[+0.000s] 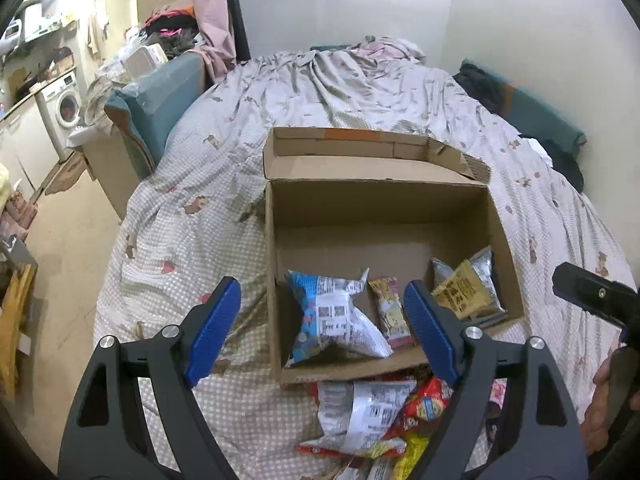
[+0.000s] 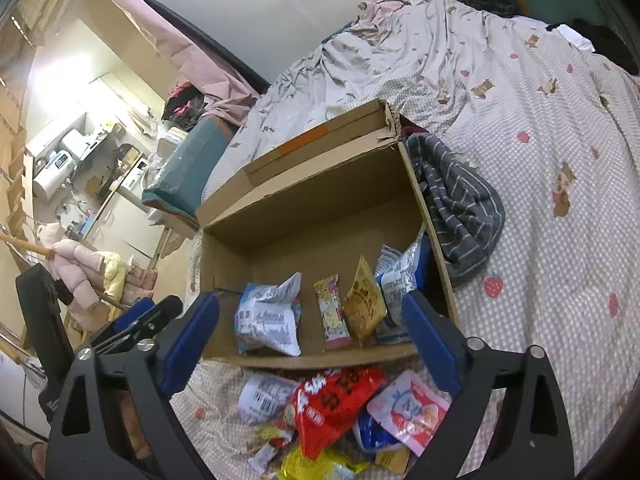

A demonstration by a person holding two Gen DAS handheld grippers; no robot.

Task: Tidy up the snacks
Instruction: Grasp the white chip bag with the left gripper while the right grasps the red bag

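Left gripper, seen from its own wrist camera, stands wide with nothing between its blue pads, tilted down over the near left part of an open cardboard box on a bed with a checked bear-print cover. Inside the box lie a blue-and-white snack bag, a small pink packet and a yellow packet. Just in front of the box's near wall lies a loose heap of snacks. At the right edge a hand holds a black tool.

Right gripper, in its own view, is also spread wide and empty, angled down at the box's near wall. A red bag and a pink packet top the heap below it. A grey striped cloth lies against the box's right wall.
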